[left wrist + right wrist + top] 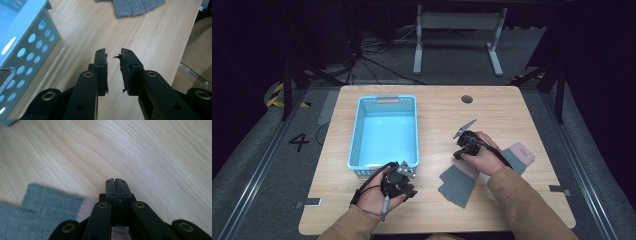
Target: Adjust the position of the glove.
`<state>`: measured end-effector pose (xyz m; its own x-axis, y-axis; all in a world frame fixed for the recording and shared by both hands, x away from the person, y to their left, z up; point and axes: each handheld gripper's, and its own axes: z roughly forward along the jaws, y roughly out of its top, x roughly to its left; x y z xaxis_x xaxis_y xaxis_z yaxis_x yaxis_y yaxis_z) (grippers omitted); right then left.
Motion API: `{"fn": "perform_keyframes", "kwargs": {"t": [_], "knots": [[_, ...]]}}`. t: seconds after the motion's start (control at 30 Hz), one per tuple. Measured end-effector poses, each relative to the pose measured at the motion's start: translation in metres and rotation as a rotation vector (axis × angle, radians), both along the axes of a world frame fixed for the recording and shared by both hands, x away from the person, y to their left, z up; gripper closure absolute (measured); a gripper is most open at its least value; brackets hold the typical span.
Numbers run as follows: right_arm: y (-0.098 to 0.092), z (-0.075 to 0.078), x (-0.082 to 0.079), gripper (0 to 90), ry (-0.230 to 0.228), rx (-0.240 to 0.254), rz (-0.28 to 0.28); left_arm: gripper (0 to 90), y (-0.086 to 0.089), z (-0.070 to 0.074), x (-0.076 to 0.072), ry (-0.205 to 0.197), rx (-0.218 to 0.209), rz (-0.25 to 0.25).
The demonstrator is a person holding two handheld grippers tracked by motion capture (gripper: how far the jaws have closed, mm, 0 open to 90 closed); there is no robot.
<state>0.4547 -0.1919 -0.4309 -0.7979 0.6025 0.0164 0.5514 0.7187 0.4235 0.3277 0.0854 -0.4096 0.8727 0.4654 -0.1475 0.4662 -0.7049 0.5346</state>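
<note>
Right now your right gripper (460, 141) sits over the desk's right half, jaws pressed flat together with nothing between them, hovering just above the grey gloves (458, 184) that lie near the front edge. In the right gripper view the glove fingers (47, 202) with a pale pink cuff band lie just beside and under the closed jaws. A second grey piece with a pink cuff (519, 154) lies toward the right edge, partly hidden by your forearm. Your left gripper (408, 186) rests near the front edge, beside the front right corner of the blue basket (357, 145); its jaws stand narrow, a slim gap and nothing held.

To pick up a glove cleanly, you would open the right jaws first, then come down over a single layer near the cuff rather than the fingers. Keep the lower jaw sliding along the desk so it gets under the knit.
</note>
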Motion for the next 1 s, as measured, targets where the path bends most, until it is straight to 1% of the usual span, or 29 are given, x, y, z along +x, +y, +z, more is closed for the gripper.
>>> {"fn": "perform_keyframes", "kwargs": {"t": [0.07, 0.13, 0.27, 0.37, 0.53, 0.63, 0.7, 0.73, 0.8, 0.83, 1.0], "knots": [[-0.007, 0.001, -0.004, 90.0, 0.007, -0.004, -0.023, 75.6, -0.001, 0.0, 0.0, 0.002, 0.003, -0.001], [-0.014, 0.002, -0.008, 90.0, 0.02, 0.004, -0.049, 75.5, -0.001, 0.0, 0.0, 0.0, 0.004, -0.003], [-0.027, 0.002, -0.017, 90.0, 0.035, -0.006, -0.063, 75.5, -0.002, 0.0, 0.0, -0.002, 0.005, -0.005], [-0.036, 0.002, -0.026, 90.0, 0.037, 0.002, -0.079, 75.4, -0.002, 0.001, 0.001, -0.006, 0.002, -0.003], [-0.048, 0.002, -0.041, 90.0, 0.027, 0.003, -0.102, 75.4, -0.005, 0.004, 0.002, -0.012, -0.003, -0.011], [-0.056, 0.003, -0.05, 90.0, 0.019, 0.007, -0.124, 75.5, -0.007, 0.005, 0.003, -0.019, 0.0, -0.027], [-0.06, 0.003, -0.056, 90.0, 0.028, 0.014, -0.136, 75.5, -0.009, 0.006, 0.004, -0.023, -0.003, -0.03], [-0.062, 0.004, -0.059, 90.0, 0.029, 0.013, -0.14, 75.5, -0.01, 0.006, 0.004, -0.02, -0.003, -0.031], [-0.067, 0.004, -0.065, 90.0, 0.024, 0.026, -0.146, 75.5, -0.011, 0.006, 0.005, -0.025, -0.003, -0.04], [-0.068, 0.005, -0.067, 90.0, 0.024, 0.027, -0.154, 75.5, -0.012, 0.006, 0.005, -0.021, -0.004, -0.04], [-0.071, 0.006, -0.071, 90.0, 0.018, 0.048, -0.161, 75.5, -0.015, 0.007, 0.006, -0.026, -0.001, -0.05]]}}
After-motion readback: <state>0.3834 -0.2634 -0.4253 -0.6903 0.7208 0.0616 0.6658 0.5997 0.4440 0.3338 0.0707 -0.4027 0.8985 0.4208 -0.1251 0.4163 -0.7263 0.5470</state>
